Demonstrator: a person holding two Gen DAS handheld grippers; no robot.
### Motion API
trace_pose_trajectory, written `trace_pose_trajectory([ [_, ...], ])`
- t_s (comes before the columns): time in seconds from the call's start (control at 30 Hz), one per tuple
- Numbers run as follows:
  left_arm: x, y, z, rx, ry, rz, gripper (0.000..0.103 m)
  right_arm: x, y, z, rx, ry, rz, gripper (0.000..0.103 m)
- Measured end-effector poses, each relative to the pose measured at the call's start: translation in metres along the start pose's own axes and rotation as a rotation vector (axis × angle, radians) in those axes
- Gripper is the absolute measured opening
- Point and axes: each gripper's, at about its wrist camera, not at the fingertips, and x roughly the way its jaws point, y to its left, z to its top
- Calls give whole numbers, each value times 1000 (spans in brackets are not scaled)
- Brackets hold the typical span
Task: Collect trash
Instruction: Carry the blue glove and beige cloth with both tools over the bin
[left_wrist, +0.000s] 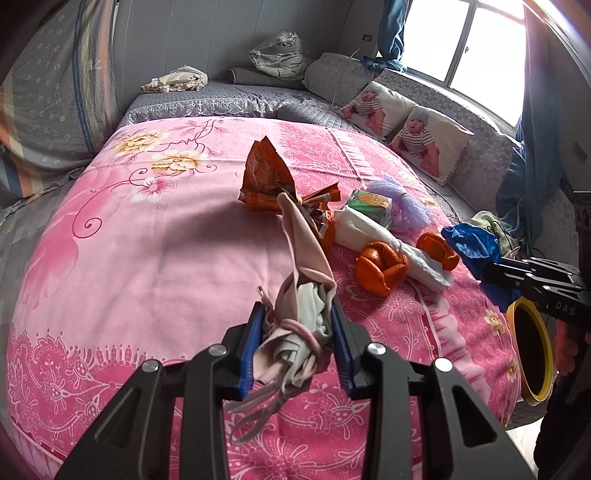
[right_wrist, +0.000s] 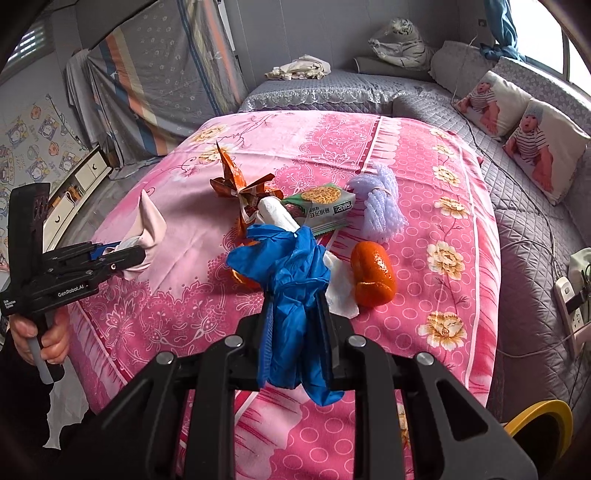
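Pink-and-white crumpled cloth (left_wrist: 303, 325) is clamped between the blue pads of the left gripper (left_wrist: 298, 334), one strip standing up past the fingertips and loose ends hanging below. A hand (right_wrist: 40, 334) grips that tool's handle in the right wrist view. Ahead of the left gripper, on the pink floral bedspread (left_wrist: 155, 243), lie an orange wrapper (left_wrist: 267, 177), a white paper roll (left_wrist: 373, 229), a green snack packet (left_wrist: 371, 203) and orange peels (left_wrist: 380, 267). Further right, the right gripper (right_wrist: 295, 314) is closed on a blue glove (right_wrist: 291, 273), which bulges above its fingertips. Just beyond it sit one orange peel (right_wrist: 373, 273) and a lilac tassel (right_wrist: 380, 206). A yellow-rimmed bin (left_wrist: 532, 354) stands below the right gripper.
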Motion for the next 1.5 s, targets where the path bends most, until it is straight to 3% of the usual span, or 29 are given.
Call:
trace_pose_trajectory([
  [0.57,-22,13,-27,-65,-1,-3,33,-16,1,-19,20,0,-10,20],
  [1.5,-10,-28,-23,6,31,-36,33,-21,-30,-33,71,12,-41,20],
])
